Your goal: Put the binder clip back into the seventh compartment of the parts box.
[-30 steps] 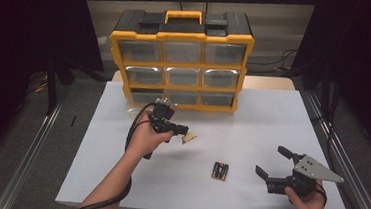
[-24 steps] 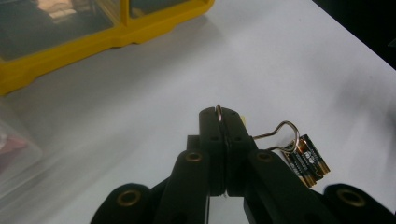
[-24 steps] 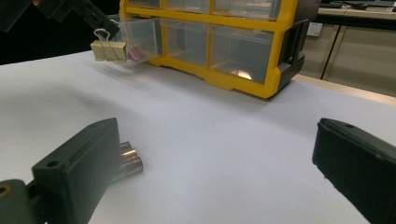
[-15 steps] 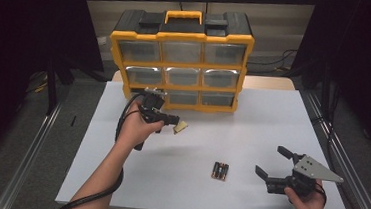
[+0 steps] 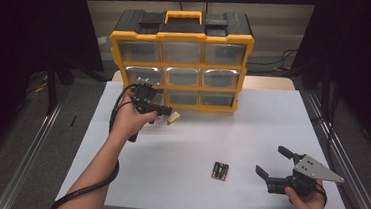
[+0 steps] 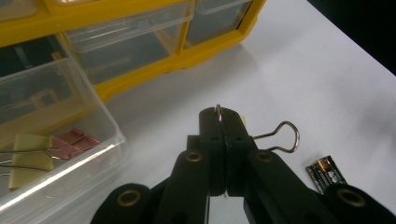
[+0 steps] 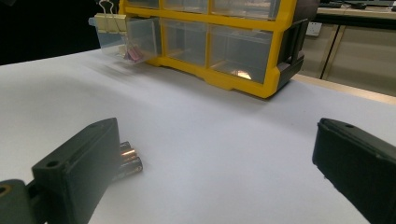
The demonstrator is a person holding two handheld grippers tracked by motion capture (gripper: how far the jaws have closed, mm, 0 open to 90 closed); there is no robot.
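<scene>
Jaws pressed together on a thin wire handle tell most of the story: the left gripper point(image 6: 223, 122) pinches a cream-yellow metal binder clip point(image 5: 173, 117) by one of its wire loops, so the clip body dangles free below and can be dropped without the jaws entering the bin. In the high view the clip hangs just in front of the bottom row of the yellow-and-black plastic drawer organiser point(image 5: 182, 59), which stands upright at the far side of the white table point(image 5: 251, 135). One clear plastic drawer point(image 6: 70, 121) at the lower left of that cabinet is pulled out, and it already holds other binder clips, a yellow one and pink ones point(image 6: 44, 149), which suggests like things are being sorted together. The held clip is near that drawer but not yet over it, as far as I can judge. A small bundle of dark batteries point(image 5: 220, 171) lies on the table apart from the cabinet, probably the next item. The right gripper point(image 5: 275, 164) rests low beside them with its jaws spread wide, holding nothing, seemingly waiting.
</scene>
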